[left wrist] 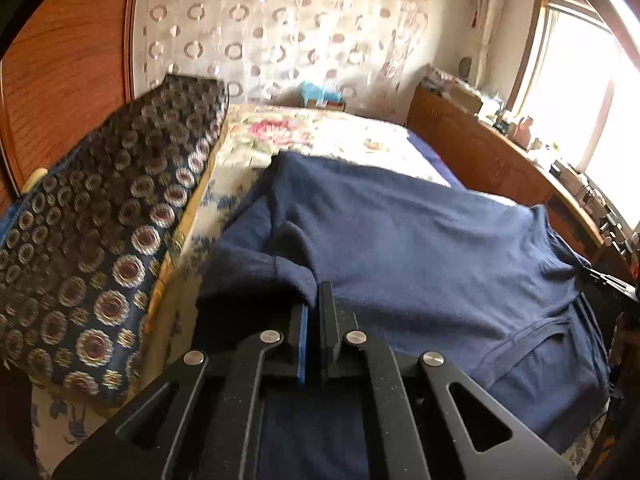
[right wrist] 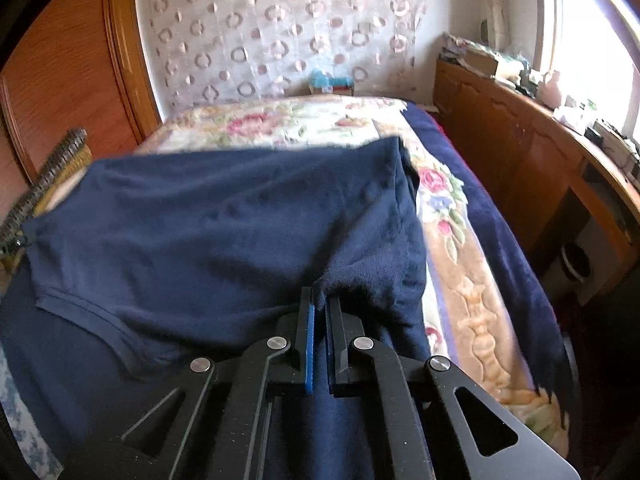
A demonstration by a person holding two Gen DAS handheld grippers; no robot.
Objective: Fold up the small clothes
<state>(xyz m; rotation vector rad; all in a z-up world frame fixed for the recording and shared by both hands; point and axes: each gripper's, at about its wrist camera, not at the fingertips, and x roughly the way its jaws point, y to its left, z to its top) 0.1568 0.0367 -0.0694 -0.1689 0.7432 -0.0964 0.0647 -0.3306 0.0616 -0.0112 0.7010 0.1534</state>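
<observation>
A navy blue garment lies spread on the floral bed cover, its ribbed neckline toward the near side. My left gripper is shut on a bunched fold at the garment's left edge, and the cloth rises a little at the pinch. In the right wrist view the same garment fills the middle. My right gripper is shut on a raised fold near its right edge, with cloth pinched between the blue pad and the black finger.
A dark patterned cushion lies left of the garment against a wooden panel. A wooden cabinet with clutter on top runs along the bed's right side under a bright window. A navy blanket edge borders the cover on the right.
</observation>
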